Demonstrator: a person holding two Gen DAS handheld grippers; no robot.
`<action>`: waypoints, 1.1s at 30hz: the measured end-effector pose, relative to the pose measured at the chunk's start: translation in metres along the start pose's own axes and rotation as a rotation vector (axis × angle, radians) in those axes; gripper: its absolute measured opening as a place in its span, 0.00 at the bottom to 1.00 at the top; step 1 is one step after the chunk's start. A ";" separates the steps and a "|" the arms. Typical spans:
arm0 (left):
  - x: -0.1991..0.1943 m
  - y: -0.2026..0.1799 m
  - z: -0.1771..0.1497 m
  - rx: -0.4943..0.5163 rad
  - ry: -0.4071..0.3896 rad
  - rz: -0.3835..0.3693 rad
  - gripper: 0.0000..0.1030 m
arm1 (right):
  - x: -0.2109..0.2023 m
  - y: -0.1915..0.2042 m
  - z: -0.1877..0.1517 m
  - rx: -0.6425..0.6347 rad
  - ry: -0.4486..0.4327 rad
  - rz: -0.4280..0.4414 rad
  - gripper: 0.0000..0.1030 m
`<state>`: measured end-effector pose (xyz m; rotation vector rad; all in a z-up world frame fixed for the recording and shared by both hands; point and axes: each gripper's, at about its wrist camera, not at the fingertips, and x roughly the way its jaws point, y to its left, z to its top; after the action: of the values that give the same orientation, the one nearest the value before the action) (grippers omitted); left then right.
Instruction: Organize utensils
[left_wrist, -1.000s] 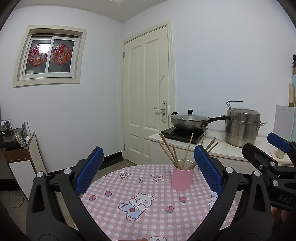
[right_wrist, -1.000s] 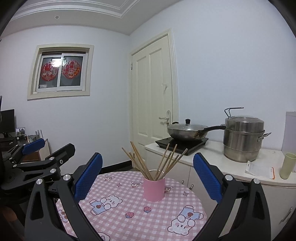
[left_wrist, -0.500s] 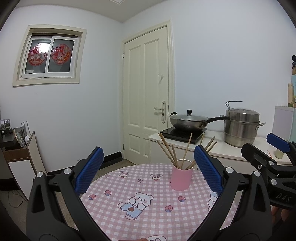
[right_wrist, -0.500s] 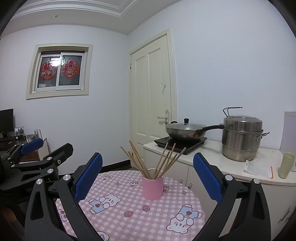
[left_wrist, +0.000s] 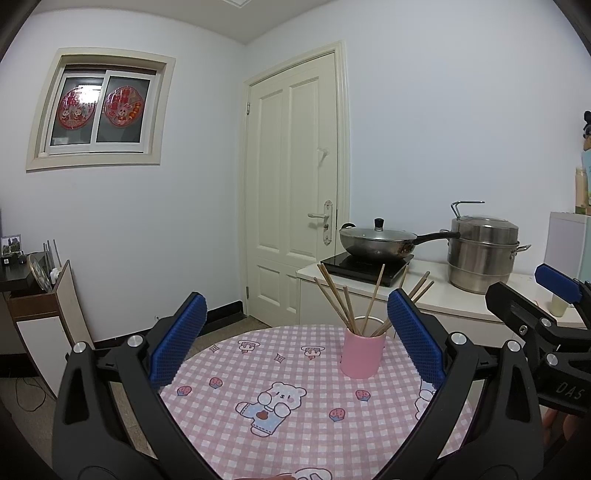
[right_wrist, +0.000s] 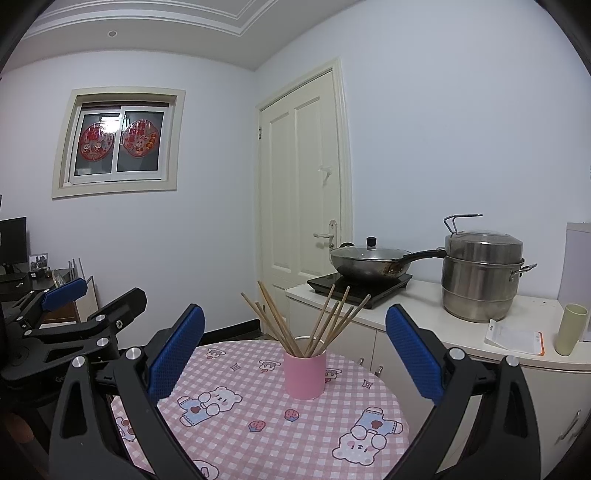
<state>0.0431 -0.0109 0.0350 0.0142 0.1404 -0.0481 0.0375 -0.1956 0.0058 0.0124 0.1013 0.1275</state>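
Observation:
A pink cup (left_wrist: 362, 352) stands upright at the far side of a round table with a pink checked cloth (left_wrist: 288, 417). Several wooden chopsticks (left_wrist: 338, 302) stand fanned out in it. The cup also shows in the right wrist view (right_wrist: 304, 373), with the chopsticks (right_wrist: 314, 321) in it. My left gripper (left_wrist: 297, 339) is open and empty, held above the near side of the table, short of the cup. My right gripper (right_wrist: 295, 347) is open and empty, also short of the cup. Each gripper shows at the edge of the other's view.
A white counter (right_wrist: 424, 325) behind the table carries an induction hob with a lidded wok (right_wrist: 369, 262), a steel steamer pot (right_wrist: 482, 277), a paper and a pale cup (right_wrist: 570, 328). A closed door (left_wrist: 295, 184) is behind. A low cabinet (left_wrist: 40, 310) stands at left.
Both views have shifted only slightly; the cup sits a touch lower and closer in frame. Both grippers stay open and empty.

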 end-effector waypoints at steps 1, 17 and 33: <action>0.000 0.000 0.000 0.001 0.000 0.000 0.94 | -0.001 0.000 0.000 0.001 -0.001 0.000 0.92; 0.000 -0.001 -0.003 0.003 0.001 0.001 0.94 | -0.002 0.001 0.000 -0.003 0.005 0.002 0.92; -0.001 -0.002 -0.004 0.003 -0.017 0.020 0.94 | -0.002 0.000 0.000 -0.002 0.009 0.003 0.92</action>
<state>0.0415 -0.0125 0.0314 0.0178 0.1234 -0.0283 0.0359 -0.1956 0.0057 0.0096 0.1105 0.1311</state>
